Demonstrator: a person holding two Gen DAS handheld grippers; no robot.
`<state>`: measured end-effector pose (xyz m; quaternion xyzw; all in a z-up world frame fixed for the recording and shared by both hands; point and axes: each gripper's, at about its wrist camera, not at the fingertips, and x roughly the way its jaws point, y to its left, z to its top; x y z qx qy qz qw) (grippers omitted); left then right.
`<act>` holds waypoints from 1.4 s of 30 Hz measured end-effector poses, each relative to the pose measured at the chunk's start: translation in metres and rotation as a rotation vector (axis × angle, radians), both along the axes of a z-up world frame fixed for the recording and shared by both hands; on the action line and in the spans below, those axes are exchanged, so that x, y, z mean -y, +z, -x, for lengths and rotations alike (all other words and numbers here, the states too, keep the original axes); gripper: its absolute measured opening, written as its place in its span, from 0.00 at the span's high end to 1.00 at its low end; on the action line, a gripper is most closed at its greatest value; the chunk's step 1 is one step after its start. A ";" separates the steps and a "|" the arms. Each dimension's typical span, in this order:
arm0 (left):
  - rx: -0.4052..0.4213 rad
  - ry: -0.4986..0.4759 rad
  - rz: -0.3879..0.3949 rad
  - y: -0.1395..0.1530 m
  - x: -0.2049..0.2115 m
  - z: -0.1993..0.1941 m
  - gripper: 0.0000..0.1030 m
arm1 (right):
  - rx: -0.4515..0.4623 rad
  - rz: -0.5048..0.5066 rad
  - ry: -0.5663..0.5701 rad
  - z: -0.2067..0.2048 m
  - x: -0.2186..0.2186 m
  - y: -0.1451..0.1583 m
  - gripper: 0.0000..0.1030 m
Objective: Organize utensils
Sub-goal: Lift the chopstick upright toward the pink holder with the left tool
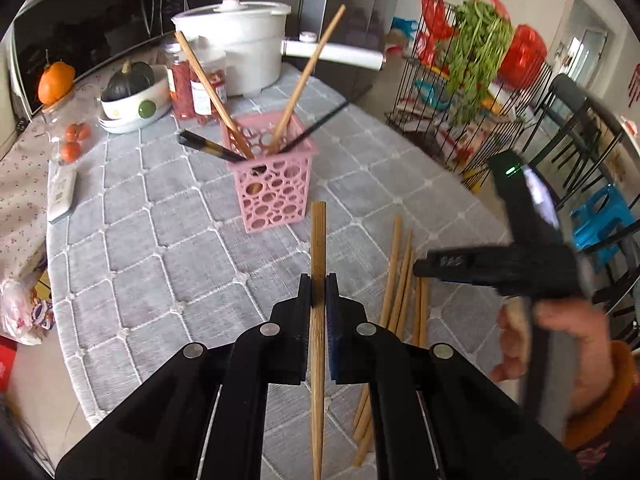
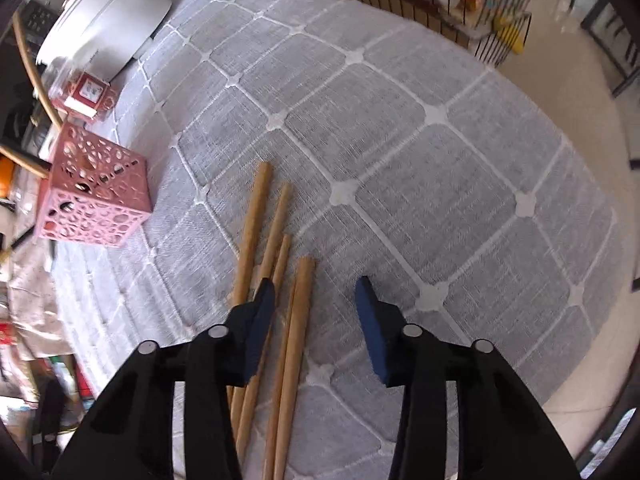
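My left gripper (image 1: pixel 318 280) is shut on a wooden chopstick (image 1: pixel 319 240) and holds it above the table, short of the pink perforated holder (image 1: pixel 272 188). The holder contains two wooden chopsticks and two dark utensils. Several wooden chopsticks (image 1: pixel 404 272) lie on the grey quilted cloth to the right. My right gripper (image 2: pixel 316 292) is open just above that pile (image 2: pixel 276 232), with one chopstick (image 2: pixel 298 320) between its jaws. The holder also shows at the left in the right wrist view (image 2: pixel 96 192). The right gripper also shows in the left wrist view (image 1: pixel 428 268).
A white pot (image 1: pixel 240 44), red jars (image 1: pixel 188 84), a bowl with a dark squash (image 1: pixel 132 96), oranges and a remote (image 1: pixel 62 192) sit at the table's back and left. A wire rack (image 1: pixel 460 92) and chairs (image 1: pixel 580 128) stand off the table's right edge.
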<state>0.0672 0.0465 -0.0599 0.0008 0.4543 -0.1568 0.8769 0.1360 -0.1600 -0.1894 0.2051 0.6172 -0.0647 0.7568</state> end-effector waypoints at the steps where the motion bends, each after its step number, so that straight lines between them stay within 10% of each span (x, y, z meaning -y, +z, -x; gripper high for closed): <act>1: 0.007 0.001 0.005 0.000 -0.009 0.003 0.94 | 0.006 0.017 0.026 0.000 -0.007 -0.003 0.90; 6: 0.055 0.006 0.039 0.000 -0.009 0.013 0.94 | 0.087 -0.039 -0.023 0.013 -0.001 0.005 0.92; 12: 0.138 0.042 0.107 0.024 -0.013 0.029 0.94 | 0.353 -0.061 0.036 0.056 0.000 0.072 0.93; 22: 0.222 0.116 0.140 0.074 -0.023 0.043 0.94 | 0.517 -0.042 0.123 0.098 -0.010 0.168 0.93; 34: 0.399 0.201 0.164 0.164 -0.023 -0.015 0.94 | 0.762 -0.082 0.144 0.055 -0.021 0.305 0.93; 42: 0.408 0.282 0.171 0.154 -0.026 -0.079 0.94 | 0.813 -0.051 0.131 -0.005 -0.029 0.320 0.93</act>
